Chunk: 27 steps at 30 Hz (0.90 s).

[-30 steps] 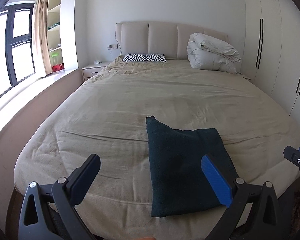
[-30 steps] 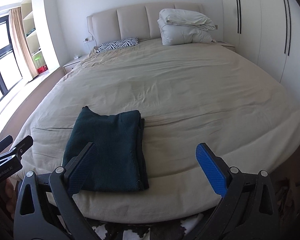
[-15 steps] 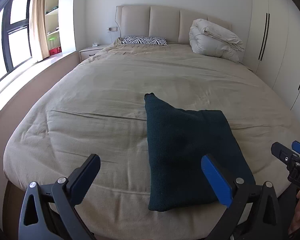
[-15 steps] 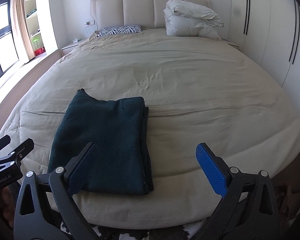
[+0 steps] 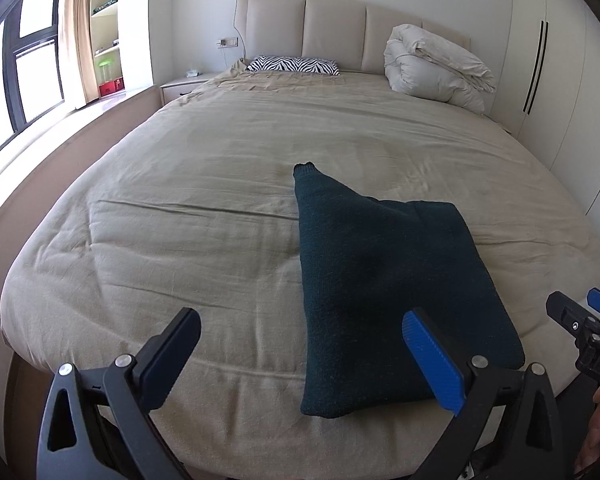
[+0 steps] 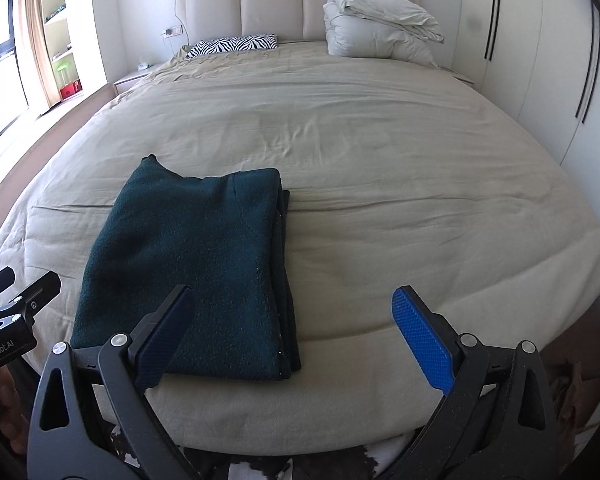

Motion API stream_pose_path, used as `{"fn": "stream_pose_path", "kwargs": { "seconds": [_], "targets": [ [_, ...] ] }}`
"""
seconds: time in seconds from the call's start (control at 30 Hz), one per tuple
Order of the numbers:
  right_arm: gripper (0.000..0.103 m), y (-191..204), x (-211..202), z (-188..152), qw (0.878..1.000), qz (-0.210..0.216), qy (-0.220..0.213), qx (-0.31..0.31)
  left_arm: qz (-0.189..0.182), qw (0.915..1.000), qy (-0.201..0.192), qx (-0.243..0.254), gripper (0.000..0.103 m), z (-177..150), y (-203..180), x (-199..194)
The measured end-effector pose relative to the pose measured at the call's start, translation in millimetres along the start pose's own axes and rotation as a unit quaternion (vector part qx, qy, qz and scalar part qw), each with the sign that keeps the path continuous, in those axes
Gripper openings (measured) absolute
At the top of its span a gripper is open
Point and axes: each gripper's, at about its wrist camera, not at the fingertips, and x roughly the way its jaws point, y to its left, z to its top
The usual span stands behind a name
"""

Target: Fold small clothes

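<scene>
"GenRobot.AI" on left gripper [image 6: 18,294]; "DA" on right gripper [image 5: 580,320].

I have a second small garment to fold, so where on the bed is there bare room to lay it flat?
The bedspread is bare right of the dark green folded sweater out to the wardrobe-side edge, left of it toward the window, and beyond it up to the head. The head is crowded: zebra pillow and folded duvet.

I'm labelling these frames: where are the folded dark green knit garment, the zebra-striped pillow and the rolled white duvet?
Folded dark green knit garment [image 6: 188,264]: right wrist view, middle of top layer.
Zebra-striped pillow [image 5: 293,65]: left wrist view, centre of its front.
Rolled white duvet [image 6: 380,26]: right wrist view, middle of bundle.
</scene>
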Motion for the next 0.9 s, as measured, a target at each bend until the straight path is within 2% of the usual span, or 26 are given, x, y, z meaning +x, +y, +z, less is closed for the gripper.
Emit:
{"fn": "stream_pose_path", "kwargs": {
  "seconds": [0.9],
  "targets": [
    [0.1, 4.0, 5.4, -5.8, 1.0, 0.002, 0.01, 0.009, 0.004, 1.0, 0.001, 0.003, 0.103, -0.5, -0.3, 1.1]
  ]
}}
